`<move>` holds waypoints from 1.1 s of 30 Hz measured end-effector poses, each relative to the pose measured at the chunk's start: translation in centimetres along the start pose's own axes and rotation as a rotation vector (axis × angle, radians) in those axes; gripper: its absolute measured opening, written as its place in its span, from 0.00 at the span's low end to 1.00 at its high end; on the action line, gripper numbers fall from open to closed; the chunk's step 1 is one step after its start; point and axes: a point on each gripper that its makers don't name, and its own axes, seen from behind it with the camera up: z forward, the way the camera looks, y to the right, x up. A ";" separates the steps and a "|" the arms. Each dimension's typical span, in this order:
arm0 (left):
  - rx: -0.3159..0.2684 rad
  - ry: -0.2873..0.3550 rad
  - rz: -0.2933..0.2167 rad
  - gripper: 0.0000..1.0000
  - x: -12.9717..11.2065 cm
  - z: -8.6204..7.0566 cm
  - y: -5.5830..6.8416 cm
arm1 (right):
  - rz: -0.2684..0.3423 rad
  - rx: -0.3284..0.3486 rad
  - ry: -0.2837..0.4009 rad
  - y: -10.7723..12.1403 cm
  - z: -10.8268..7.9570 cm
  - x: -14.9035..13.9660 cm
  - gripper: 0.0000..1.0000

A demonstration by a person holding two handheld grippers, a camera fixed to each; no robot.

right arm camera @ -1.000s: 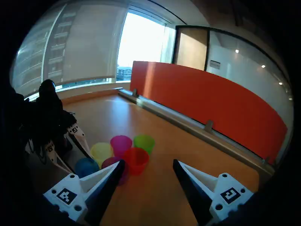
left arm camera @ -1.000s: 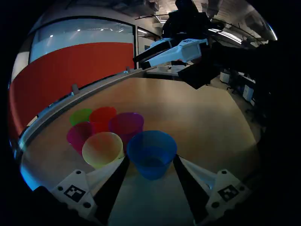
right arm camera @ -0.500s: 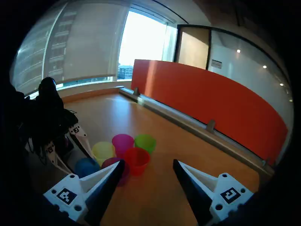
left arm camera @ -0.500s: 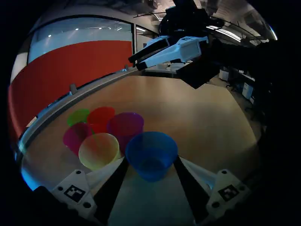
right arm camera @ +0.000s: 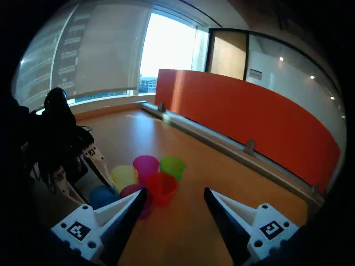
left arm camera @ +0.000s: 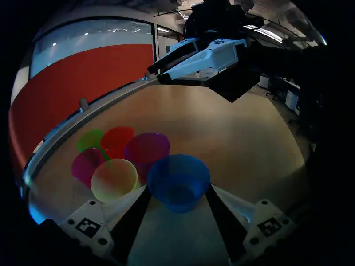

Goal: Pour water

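6 cups, blue cup in L gripper, R gripper empty

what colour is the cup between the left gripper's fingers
Blue. The cup shows best in the left gripper view.

A blue translucent plastic cup sits between the fingers of the left gripper, which press its 2 sides, above a wooden tabletop. Just left of it stands a yellow plastic cup. A purple plastic cup stands just behind it. Farther behind and left are a pink plastic cup, a red plastic cup and a green plastic cup. The right gripper hangs well behind the blue cup.
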 end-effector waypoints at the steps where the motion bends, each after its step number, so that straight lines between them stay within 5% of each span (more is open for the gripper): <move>1: -0.001 -0.002 0.001 0.86 0.0 0.0 0.0 | 0.000 0.001 0.000 0.0 0.0 0.0 1.00; 33: -0.014 -0.033 0.039 0.86 0.5 1.2 -0.3 | 0.000 0.007 -0.012 -0.2 0.7 -0.8 1.00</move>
